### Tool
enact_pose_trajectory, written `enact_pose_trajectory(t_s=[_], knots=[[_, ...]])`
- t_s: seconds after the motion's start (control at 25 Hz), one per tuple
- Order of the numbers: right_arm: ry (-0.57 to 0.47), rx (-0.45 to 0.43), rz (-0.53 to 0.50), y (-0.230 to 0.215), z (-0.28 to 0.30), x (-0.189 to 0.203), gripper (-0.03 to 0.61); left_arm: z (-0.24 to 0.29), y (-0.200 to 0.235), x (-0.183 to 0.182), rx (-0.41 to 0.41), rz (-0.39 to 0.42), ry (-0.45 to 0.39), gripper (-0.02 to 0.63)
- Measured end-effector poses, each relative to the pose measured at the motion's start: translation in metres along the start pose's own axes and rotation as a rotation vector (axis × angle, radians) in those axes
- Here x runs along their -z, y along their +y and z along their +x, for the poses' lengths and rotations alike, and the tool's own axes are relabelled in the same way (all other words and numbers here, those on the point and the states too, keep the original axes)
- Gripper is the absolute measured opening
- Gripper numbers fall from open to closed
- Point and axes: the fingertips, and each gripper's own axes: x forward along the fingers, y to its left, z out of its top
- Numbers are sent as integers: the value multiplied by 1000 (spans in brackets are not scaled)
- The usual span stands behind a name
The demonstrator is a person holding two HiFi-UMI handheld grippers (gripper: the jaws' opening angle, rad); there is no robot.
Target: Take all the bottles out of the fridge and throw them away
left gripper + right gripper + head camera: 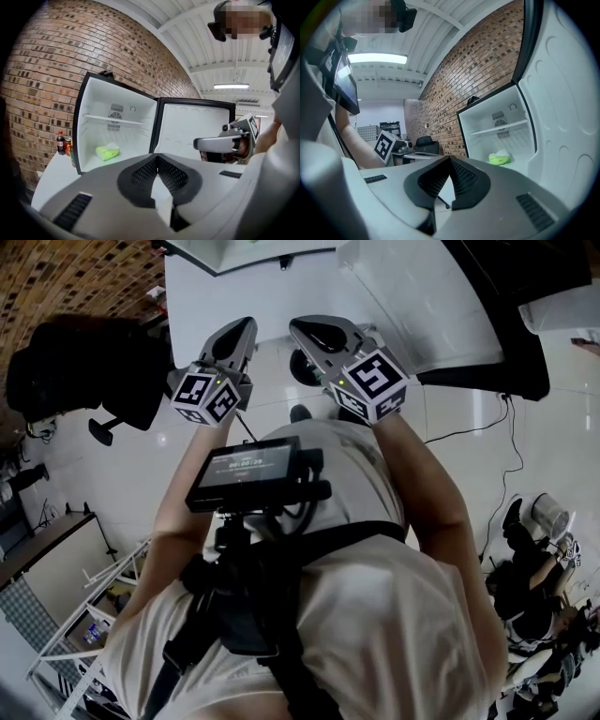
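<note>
The small fridge stands open on a white table, with its door swung out to the right. Inside I see only a yellow-green pack on the floor of the fridge, also in the right gripper view. A dark cola bottle and some cans stand outside, against the fridge's left wall. My left gripper and right gripper are held side by side in front of the fridge, short of it. Both are shut and hold nothing.
A black office chair stands to the left by the brick wall. A white rack is at the lower left behind me. A cable runs over the floor to the right, where a person sits.
</note>
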Motion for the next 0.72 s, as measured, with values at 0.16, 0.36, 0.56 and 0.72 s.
enact_pose_trajectory(t_s=[0.16, 0.36, 0.56, 0.72], knots=[[1, -28, 8, -15, -13, 10, 2, 21, -9, 13, -50, 34, 43, 9], [15, -53, 16, -19, -15, 10, 2, 22, -6, 17, -108, 42, 70, 9], [56, -62, 36, -26, -13, 22, 2, 25, 1, 35, -120, -2, 97, 9], [77, -35, 34, -39, 6, 25, 2, 39, 12, 35, -44, -38, 82, 9]])
